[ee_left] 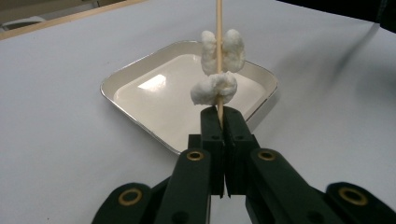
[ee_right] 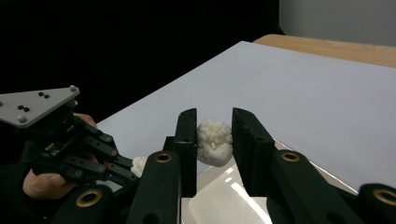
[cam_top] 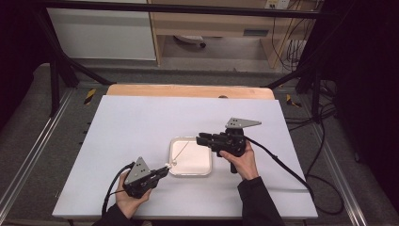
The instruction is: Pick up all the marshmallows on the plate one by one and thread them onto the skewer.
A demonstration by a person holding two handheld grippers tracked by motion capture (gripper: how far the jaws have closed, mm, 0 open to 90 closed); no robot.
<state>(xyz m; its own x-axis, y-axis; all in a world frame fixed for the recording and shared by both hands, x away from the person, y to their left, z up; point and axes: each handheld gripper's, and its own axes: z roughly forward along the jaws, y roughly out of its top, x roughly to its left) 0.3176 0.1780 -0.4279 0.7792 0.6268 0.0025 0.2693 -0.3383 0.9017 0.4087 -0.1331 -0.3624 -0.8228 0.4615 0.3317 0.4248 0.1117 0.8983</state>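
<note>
**Popcorn going onto a skewer over the tray**

The left gripper (ee_left: 219, 122) is clamped tight on a wooden skewer (ee_left: 218, 28) carrying two popcorn pieces (ee_left: 223, 51). Beyond it, the white tray (cam_top: 205, 170) sits on the counter (cam_top: 141, 117). Farther off, the right gripper (ee_right: 214, 140) pinches one popcorn kernel (ee_right: 214, 141) above the tray.

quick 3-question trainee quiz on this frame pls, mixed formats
1. True or false: the left claw is shut on the wooden skewer.
2. How many white puffy pieces sit on the skewer? A) none B) two C) five
3. Fill in: the right claw holds a white puffy piece above the white square ____.

Key: 1 true; 2 B; 3 tray.
</note>
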